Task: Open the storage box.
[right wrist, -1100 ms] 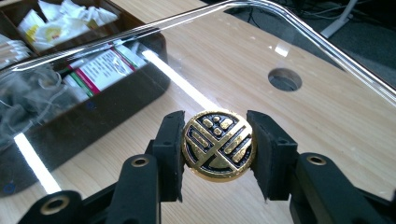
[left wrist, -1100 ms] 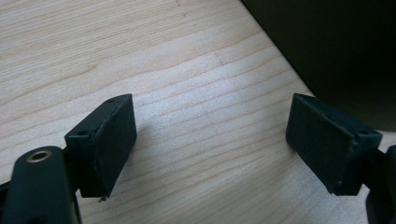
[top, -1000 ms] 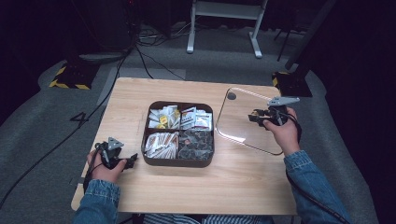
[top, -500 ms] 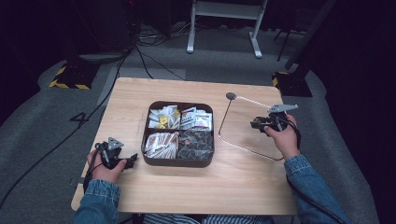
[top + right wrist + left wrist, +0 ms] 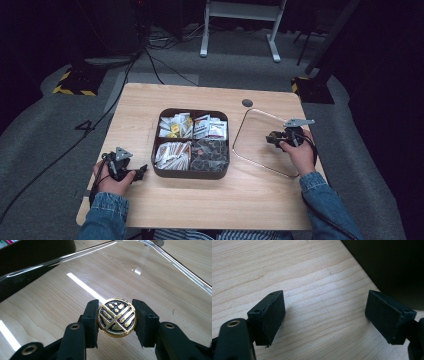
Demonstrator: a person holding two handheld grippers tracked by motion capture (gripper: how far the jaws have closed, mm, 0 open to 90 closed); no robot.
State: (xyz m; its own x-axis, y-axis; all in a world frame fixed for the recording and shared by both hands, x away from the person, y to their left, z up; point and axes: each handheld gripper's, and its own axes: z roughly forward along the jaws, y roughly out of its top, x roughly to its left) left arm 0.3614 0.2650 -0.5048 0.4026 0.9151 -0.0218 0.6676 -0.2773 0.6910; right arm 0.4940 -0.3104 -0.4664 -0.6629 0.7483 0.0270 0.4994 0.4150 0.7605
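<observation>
With its jaws clenched on the round gold-and-black knob [image 5: 117, 316], the right gripper [image 5: 281, 139] should settle the clear rounded-square plastic lid [image 5: 255, 131] flat on the desk before releasing, while the left gripper [image 5: 324, 315] rests with jaws released.

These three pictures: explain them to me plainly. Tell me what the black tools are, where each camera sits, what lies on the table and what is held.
A person sits at a light wooden table and holds a black two-jaw gripper in each hand. The high view looks down from above the person's side. The other two pictures come from cameras riding on the grippers, looking along their jaws.

In the middle stands a dark brown square tray with four compartments, filled with small packets. To its right lies a clear plastic lid with rounded corners, flat or nearly flat on the table.

The right gripper is shut on a round black-and-gold knob at the middle of that lid, so it holds the lid by its handle. The left gripper rests near the tray's left front corner, jaws wide open over bare wood, holding nothing.
</observation>
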